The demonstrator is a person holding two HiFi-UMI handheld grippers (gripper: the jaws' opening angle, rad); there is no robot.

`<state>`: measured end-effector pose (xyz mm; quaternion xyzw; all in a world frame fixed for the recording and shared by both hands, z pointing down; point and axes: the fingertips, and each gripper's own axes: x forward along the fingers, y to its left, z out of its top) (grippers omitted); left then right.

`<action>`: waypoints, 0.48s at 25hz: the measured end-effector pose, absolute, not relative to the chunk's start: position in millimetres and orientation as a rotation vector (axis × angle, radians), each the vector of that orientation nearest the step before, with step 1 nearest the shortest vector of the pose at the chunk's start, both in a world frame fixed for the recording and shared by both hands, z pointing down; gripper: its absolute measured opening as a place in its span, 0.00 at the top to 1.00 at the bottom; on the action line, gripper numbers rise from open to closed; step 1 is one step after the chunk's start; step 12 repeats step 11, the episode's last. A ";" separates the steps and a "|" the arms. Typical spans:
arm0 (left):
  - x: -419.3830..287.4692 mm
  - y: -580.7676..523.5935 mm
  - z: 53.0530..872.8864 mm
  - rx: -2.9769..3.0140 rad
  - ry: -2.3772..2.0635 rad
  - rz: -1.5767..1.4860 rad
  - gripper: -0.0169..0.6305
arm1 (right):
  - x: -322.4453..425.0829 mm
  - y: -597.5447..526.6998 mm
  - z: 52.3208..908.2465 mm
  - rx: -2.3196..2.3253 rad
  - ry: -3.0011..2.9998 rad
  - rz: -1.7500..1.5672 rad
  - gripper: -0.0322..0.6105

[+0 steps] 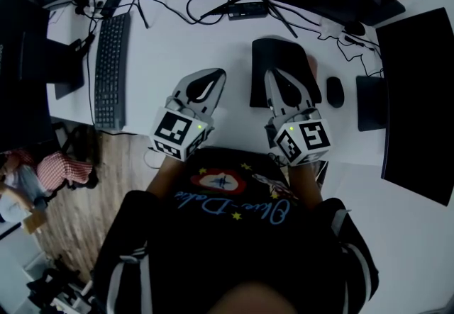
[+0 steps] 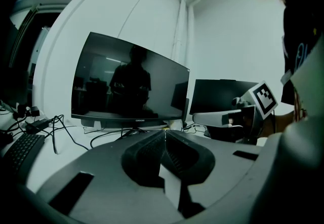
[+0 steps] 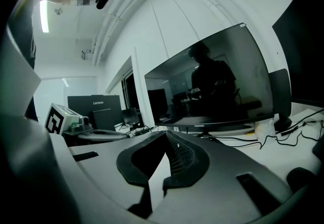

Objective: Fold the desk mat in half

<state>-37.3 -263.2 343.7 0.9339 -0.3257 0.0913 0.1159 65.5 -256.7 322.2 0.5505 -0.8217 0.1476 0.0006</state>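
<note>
The black desk mat (image 1: 287,57) lies as a small dark rectangle on the white desk (image 1: 177,43), in front of the big monitor. My right gripper (image 1: 272,73) hovers over the mat's near left part, jaws shut with nothing between them (image 3: 165,132). My left gripper (image 1: 216,73) is held over bare desk just left of the mat, also shut and empty (image 2: 164,132). Both point away from me, side by side. The mat itself is hidden below the jaws in both gripper views. Whether the mat is doubled over I cannot tell.
A black keyboard (image 1: 111,70) lies at the left. A mouse (image 1: 335,91) and a dark flat pad (image 1: 370,102) sit right of the mat. The monitor (image 2: 129,84) stands at the back with cables and a power strip (image 1: 247,9). A large black panel (image 1: 418,100) fills the right.
</note>
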 end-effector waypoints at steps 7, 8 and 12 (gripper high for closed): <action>-35.6 -264.4 341.5 2.740 -0.961 0.268 0.96 | 66.7 -256.6 321.8 1.725 -2.585 0.464 0.95; -36.0 -264.4 341.7 2.740 -0.963 0.270 0.96 | 66.0 -256.8 321.8 1.721 -2.588 0.465 0.95; -36.4 -265.0 340.3 2.745 -0.967 0.269 0.96 | 64.1 -257.5 321.6 1.710 -2.596 0.465 0.95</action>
